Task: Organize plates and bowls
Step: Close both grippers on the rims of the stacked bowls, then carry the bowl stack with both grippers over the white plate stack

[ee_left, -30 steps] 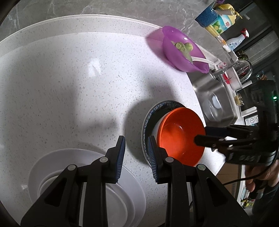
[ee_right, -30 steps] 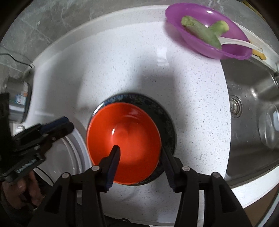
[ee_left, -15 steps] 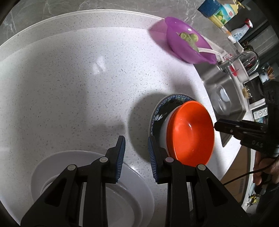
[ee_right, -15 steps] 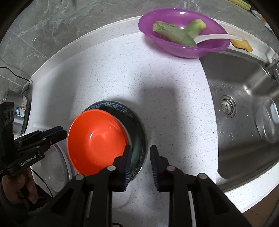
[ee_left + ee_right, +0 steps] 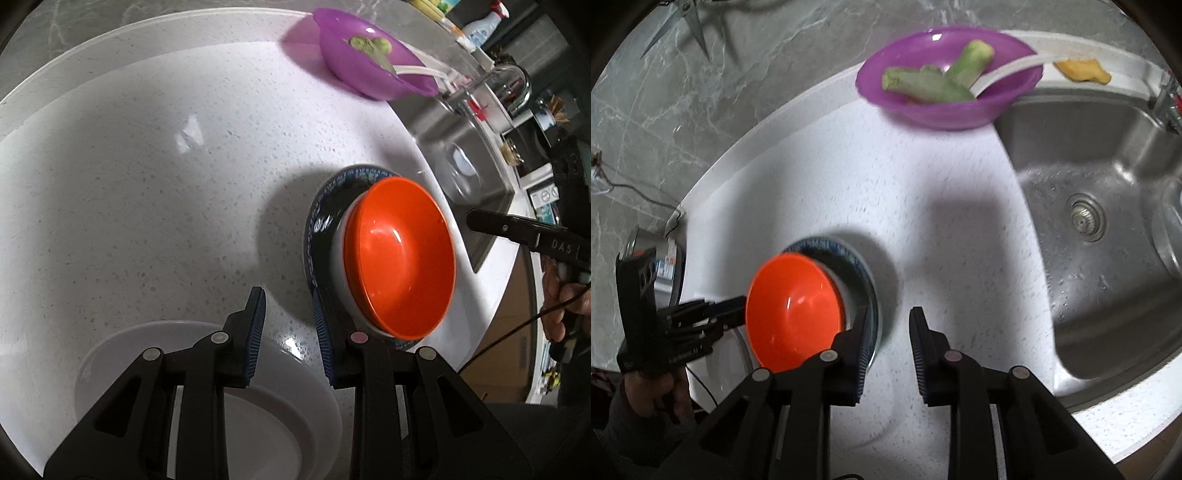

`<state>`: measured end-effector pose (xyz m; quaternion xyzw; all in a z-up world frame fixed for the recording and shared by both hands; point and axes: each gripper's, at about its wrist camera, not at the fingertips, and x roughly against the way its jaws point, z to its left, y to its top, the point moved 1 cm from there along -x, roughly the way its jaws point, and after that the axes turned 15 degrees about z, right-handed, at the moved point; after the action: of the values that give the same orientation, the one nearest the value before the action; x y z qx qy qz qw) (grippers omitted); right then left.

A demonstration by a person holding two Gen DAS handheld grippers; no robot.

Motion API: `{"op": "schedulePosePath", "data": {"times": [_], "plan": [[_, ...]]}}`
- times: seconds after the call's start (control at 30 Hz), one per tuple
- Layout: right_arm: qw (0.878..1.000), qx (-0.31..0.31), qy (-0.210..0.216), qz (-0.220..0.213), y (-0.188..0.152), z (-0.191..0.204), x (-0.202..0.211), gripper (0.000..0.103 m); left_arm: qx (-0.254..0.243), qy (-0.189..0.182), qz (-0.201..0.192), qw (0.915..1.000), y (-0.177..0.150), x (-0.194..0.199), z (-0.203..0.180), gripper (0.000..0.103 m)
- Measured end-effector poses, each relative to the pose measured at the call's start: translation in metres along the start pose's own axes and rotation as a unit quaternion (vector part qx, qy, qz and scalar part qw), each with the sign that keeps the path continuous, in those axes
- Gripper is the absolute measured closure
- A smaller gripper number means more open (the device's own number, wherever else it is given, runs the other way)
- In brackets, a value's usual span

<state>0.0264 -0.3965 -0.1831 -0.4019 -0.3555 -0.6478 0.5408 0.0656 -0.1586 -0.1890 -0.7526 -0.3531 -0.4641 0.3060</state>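
Left gripper (image 5: 288,332): your jaws stand apart and hold nothing; they hang over the counter between the white plate and the orange bowl, just beside the bowl's near-left rim.
White plate (image 5: 122,354): it lies below your left gripper, near the orange bowl but not touching it; it looks like more than 1 plate stacked, though I cannot tell for sure.
Right gripper (image 5: 888,352): your jaws stand apart here too, with nothing between them; the left finger overlaps the dark plate's rim in this view, on the sink side of the orange bowl.
Orange bowl (image 5: 399,258): it sits nested on a pale bowl (image 5: 341,266), off-centre on the dark patterned plate (image 5: 321,218).
Step in hand: I judge you are between grasps, choosing the next piece.
How to do it well: take the orange bowl by 1 rim wall, 1 finger inside and 1 outside, and lift straight up so the pale bowl stays put.
Risk: smooth rims may slip; close firmly.
Purple bowl (image 5: 945,77): well beyond the orange bowl, holding green vegetable pieces (image 5: 934,83) and a white spoon (image 5: 1012,70); leave it.
Sink (image 5: 1108,177): right of the orange bowl; keep clear.
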Motion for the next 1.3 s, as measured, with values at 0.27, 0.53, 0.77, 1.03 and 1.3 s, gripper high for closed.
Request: {"op": "schedulePosePath", "data": {"times": [0.27, 0.53, 0.77, 1.03, 1.3], "plan": [[1.0, 0.008, 0.018, 0.016, -0.008, 0.004, -0.022, 0.078, -0.012, 0.001, 0.017, 0.9998, 0.004, -0.009, -0.008, 0.073], [0.999, 0.006, 0.023, 0.041, -0.005, 0.002, -0.038, 0.078, -0.021, 0.01, 0.029, 0.9993, 0.013, -0.018, -0.011, 0.073], [0.999, 0.008, 0.029, 0.041, -0.004, 0.0, -0.048, 0.078, -0.013, 0.003, 0.024, 0.9996, 0.019, -0.022, -0.007, 0.073], [0.996, 0.019, 0.078, 0.027, -0.004, -0.007, -0.05, 0.09, -0.011, -0.023, 0.027, 0.9993, 0.024, -0.022, -0.002, 0.077], [0.996, 0.008, 0.079, 0.027, -0.004, -0.007, -0.05, 0.091, -0.034, -0.019, 0.038, 0.9985, 0.03, -0.023, -0.015, 0.092]]}}
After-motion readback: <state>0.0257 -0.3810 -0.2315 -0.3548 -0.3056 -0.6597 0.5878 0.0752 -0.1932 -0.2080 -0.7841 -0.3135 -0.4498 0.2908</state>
